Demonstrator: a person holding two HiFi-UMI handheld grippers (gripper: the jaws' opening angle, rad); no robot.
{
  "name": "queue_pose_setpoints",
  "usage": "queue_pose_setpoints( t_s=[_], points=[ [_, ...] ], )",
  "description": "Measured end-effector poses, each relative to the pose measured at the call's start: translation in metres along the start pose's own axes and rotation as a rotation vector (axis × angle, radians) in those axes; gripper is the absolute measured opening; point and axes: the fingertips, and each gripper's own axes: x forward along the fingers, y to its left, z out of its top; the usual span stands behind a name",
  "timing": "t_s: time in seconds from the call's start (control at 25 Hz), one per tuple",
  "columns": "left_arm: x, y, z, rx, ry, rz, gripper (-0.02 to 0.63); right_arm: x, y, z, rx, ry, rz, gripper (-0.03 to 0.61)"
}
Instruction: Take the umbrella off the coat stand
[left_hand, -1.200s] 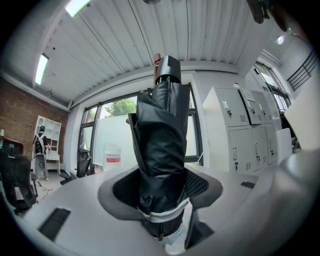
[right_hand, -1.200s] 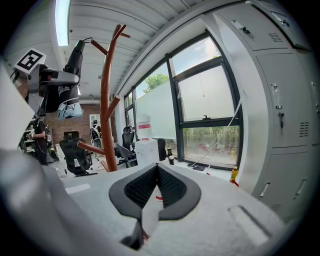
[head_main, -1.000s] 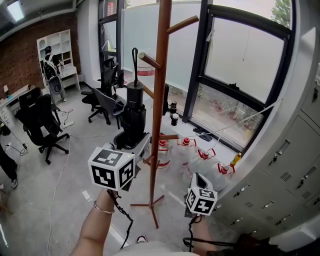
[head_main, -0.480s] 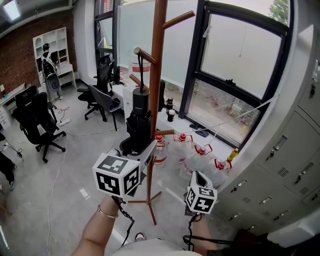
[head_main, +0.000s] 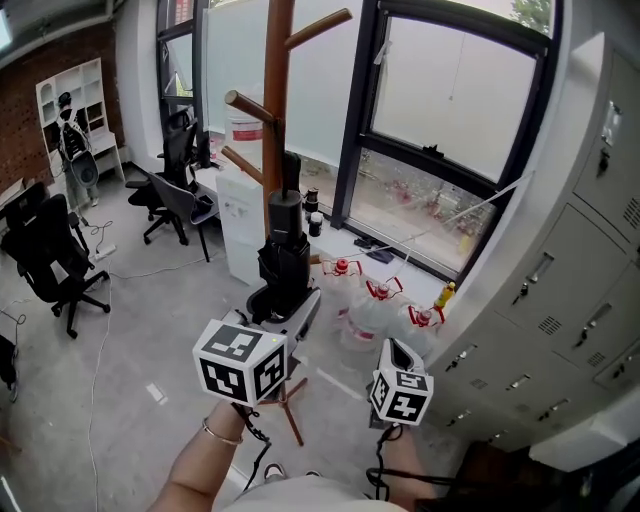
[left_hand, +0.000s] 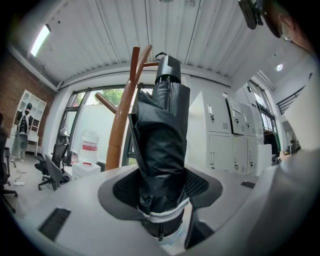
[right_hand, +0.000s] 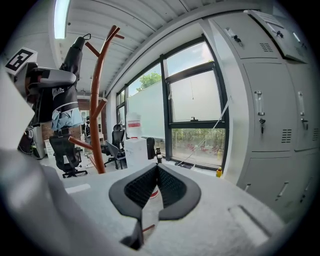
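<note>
Clamping folded black umbrella (left_hand: 162, 130) upright beside coat stand (head_main: 277, 120): left tongs (left_hand: 161, 187); right tongs (right_hand: 156, 187) closed together, empty.

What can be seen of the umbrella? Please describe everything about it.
The umbrella is a black folding one, closed, with creased fabric wrapped round the shaft. It stands upright, with a dark cylindrical handle on top and a thin strap loop above that. The left gripper is shut on its lower part. The wooden coat stand rises just behind it; the strap seems free of the pegs.
</note>
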Motion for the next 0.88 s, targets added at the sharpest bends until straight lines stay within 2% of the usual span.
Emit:
queue_pose_setpoints(
  t_s=[0.28, 0.52, 0.88],
  points=[
    [0.022, -0.026, -0.018, -0.034, 0.023, -0.093, 0.232, -0.014, -0.03, -0.003, 0.012, 0.004, -0.089, 0.005],
    [0.046, -0.06, -0.042, -0.04, 0.065, -0.217, 0.232, -0.036, -0.062, -0.008, 0.045, 0.0, -0.197, 0.005],
    [0.074, -0.101, -0.069, -0.025, 0.045, -0.337, 0.232, -0.068, -0.106, -0.017, 0.084, -0.007, -0.344, 0.005]
  ],
)
